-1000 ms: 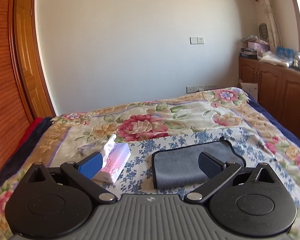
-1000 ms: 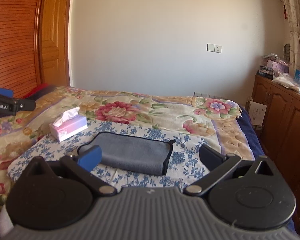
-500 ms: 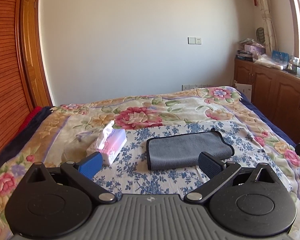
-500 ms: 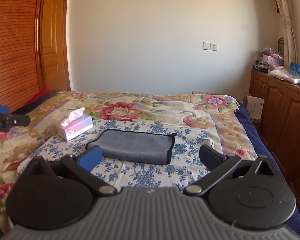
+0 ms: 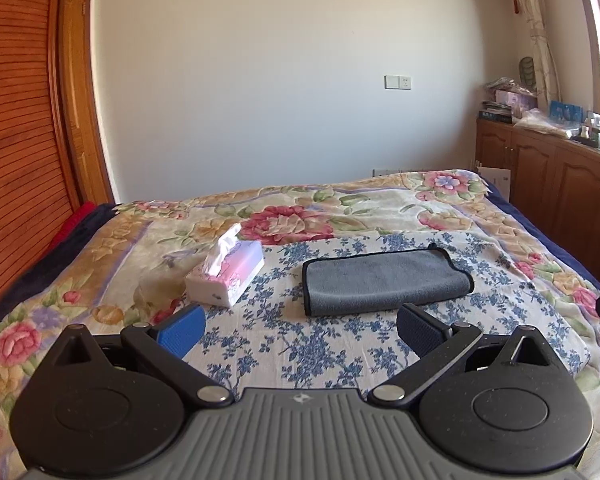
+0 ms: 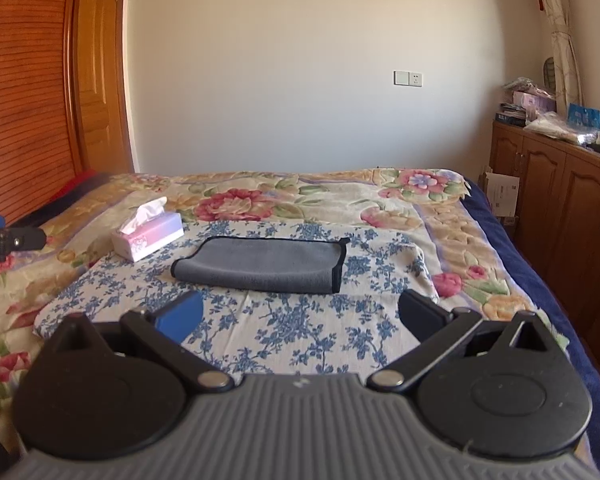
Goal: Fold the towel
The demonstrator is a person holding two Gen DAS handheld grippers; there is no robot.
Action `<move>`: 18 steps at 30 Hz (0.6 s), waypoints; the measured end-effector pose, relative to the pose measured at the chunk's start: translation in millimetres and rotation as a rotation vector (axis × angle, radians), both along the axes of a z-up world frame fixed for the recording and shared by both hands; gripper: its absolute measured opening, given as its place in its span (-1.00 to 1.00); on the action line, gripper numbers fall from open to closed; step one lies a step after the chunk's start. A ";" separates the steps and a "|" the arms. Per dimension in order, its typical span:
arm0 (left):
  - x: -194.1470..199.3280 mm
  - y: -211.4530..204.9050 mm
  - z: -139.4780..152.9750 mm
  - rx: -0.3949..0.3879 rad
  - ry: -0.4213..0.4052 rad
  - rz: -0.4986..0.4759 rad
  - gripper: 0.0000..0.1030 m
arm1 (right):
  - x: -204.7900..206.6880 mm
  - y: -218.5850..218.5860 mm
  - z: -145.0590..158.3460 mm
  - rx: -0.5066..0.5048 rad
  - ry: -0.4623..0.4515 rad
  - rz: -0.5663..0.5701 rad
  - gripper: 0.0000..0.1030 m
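In the left wrist view, the left gripper [image 5: 300, 330] hangs above the bed with its fingers spread wide and nothing between them. The folded grey towel with black edging [image 5: 386, 280] lies flat on the blue-flowered white cloth [image 5: 300, 344], apart from the gripper, with a pink-and-white tissue box [image 5: 228, 274] just beside its left end. In the right wrist view, the right gripper [image 6: 300, 318] is likewise spread and empty, the towel [image 6: 264, 264] lying ahead of it on the cloth [image 6: 292, 324], the tissue box [image 6: 148, 236] further left.
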State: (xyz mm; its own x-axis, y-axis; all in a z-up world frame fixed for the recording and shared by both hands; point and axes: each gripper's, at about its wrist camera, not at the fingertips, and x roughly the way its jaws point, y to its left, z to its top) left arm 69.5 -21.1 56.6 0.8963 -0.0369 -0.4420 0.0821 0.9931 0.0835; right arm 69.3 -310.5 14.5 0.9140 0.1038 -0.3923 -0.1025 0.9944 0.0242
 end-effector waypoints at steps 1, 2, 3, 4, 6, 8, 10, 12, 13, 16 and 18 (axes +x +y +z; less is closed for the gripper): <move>-1.7 1.2 -2.3 -0.004 0.003 0.006 1.00 | -1.1 -0.3 -1.8 0.006 0.004 -0.001 1.00; -3.3 2.9 -4.3 -0.010 0.004 0.011 1.00 | -2.3 -1.0 -3.8 0.009 0.006 -0.004 1.00; -5.1 4.5 -6.1 -0.015 0.006 0.015 1.00 | -3.6 -1.4 -5.8 0.009 0.006 -0.009 1.00; -6.5 5.7 -7.8 -0.018 0.006 0.018 1.00 | -4.7 -1.9 -7.6 0.007 0.007 -0.012 1.00; -8.6 7.6 -10.5 -0.016 0.005 0.024 1.00 | -6.1 -2.7 -10.7 0.010 0.012 -0.018 1.00; -10.4 8.0 -12.6 -0.010 0.001 0.028 1.00 | -7.9 -4.0 -12.8 0.017 0.014 -0.024 1.00; -12.8 8.1 -14.4 -0.004 -0.011 0.028 1.00 | -9.9 -4.8 -14.3 0.019 0.009 -0.030 1.00; -16.1 7.7 -16.0 0.000 -0.029 0.025 1.00 | -12.9 -5.4 -14.7 0.018 -0.007 -0.037 1.00; -17.4 7.4 -17.2 0.003 -0.037 0.022 1.00 | -14.4 -5.4 -14.8 0.015 -0.015 -0.041 1.00; -21.7 5.9 -21.2 0.017 -0.057 0.019 1.00 | -17.1 -6.1 -15.8 0.012 -0.028 -0.047 1.00; -24.3 5.8 -24.2 0.018 -0.061 0.015 1.00 | -18.3 -6.1 -17.1 0.008 -0.029 -0.047 1.00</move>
